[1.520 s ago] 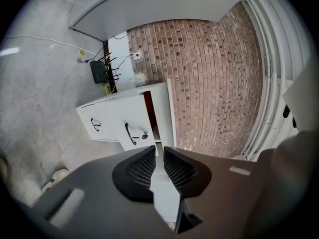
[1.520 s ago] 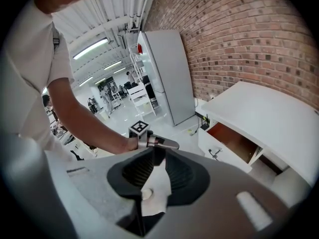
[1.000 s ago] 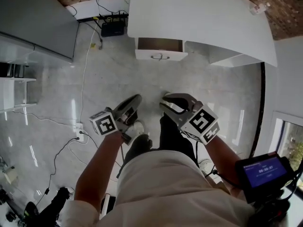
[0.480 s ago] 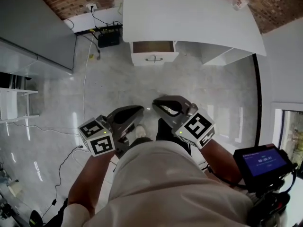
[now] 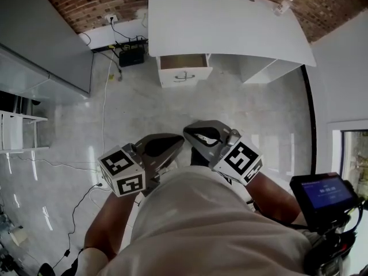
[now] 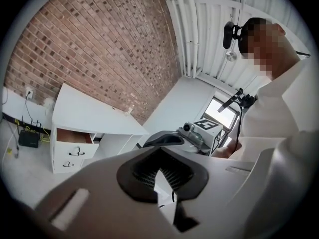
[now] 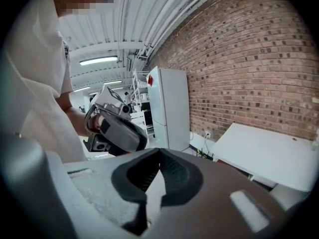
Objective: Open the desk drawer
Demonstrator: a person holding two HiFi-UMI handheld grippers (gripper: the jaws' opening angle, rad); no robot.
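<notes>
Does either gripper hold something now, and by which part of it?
Nothing is held. The left gripper and the right gripper both have their jaws together with nothing between them, well away from the open desk drawer.

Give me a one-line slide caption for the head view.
Left gripper and right gripper, both shut, held near the body, away from the white desk with its top drawer open.

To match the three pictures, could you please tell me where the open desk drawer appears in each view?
Head view: open drawer, top centre, under the white desk top.
Left gripper view: middle left, below the desk top.
Right gripper view: drawer not seen.
Shared landmark: the desk top, at right here.
</notes>
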